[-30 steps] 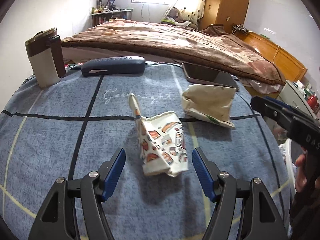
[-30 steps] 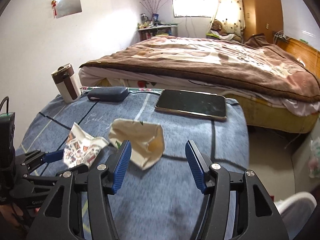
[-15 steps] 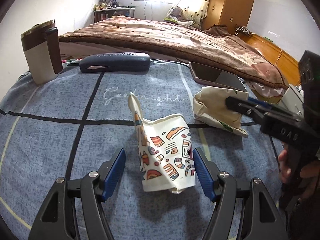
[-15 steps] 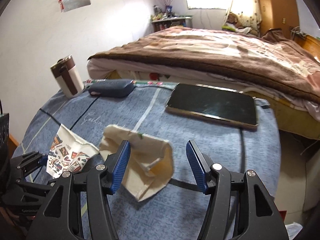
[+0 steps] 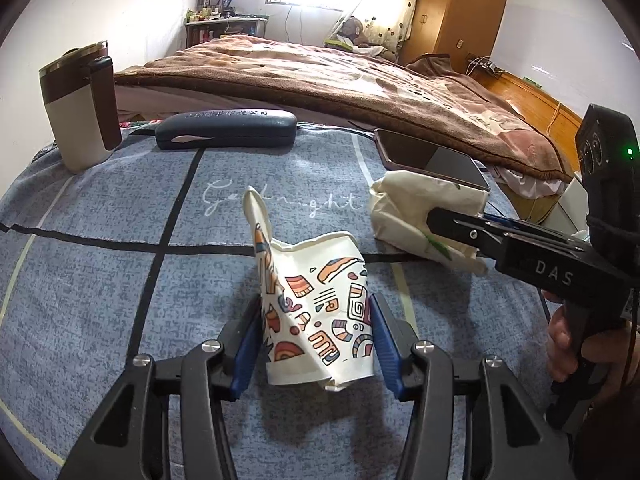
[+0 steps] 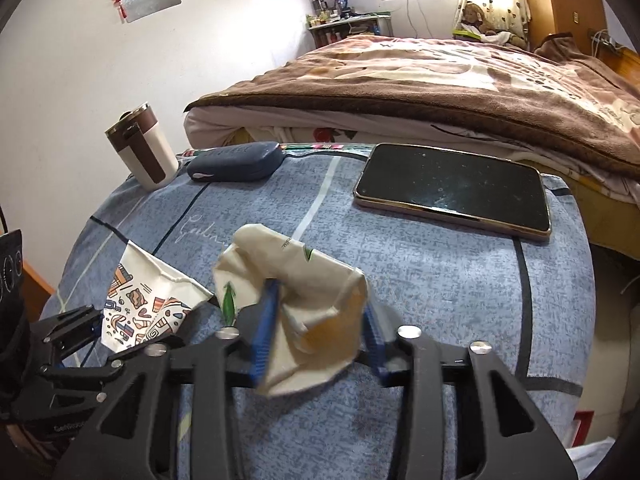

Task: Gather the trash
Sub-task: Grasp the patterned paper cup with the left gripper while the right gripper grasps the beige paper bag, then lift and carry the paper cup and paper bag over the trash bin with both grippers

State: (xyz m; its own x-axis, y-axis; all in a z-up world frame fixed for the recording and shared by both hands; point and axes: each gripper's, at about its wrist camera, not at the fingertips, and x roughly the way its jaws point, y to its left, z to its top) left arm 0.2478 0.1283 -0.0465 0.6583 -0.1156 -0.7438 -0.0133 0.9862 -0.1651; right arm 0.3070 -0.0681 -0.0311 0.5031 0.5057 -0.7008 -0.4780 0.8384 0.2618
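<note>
A crushed paper cup with a colourful pattern (image 5: 320,312) lies on the blue table cloth (image 5: 120,280). My left gripper (image 5: 316,328) is shut on it, blue pads pressing both sides. It also shows in the right wrist view (image 6: 148,308). A crumpled cream paper cup (image 6: 304,304) lies to its right, and my right gripper (image 6: 320,320) is shut on it. In the left wrist view the cream cup (image 5: 416,212) sits behind the right gripper's black finger (image 5: 472,232).
A brown and white travel mug (image 5: 80,104), a dark glasses case (image 5: 224,128) and a phone (image 6: 456,188) sit along the far side of the cloth. A bed with a brown blanket (image 5: 360,80) stands beyond.
Both grippers moved forward around their cups and closed on them. The cream cup is squeezed and more crumpled than before.
</note>
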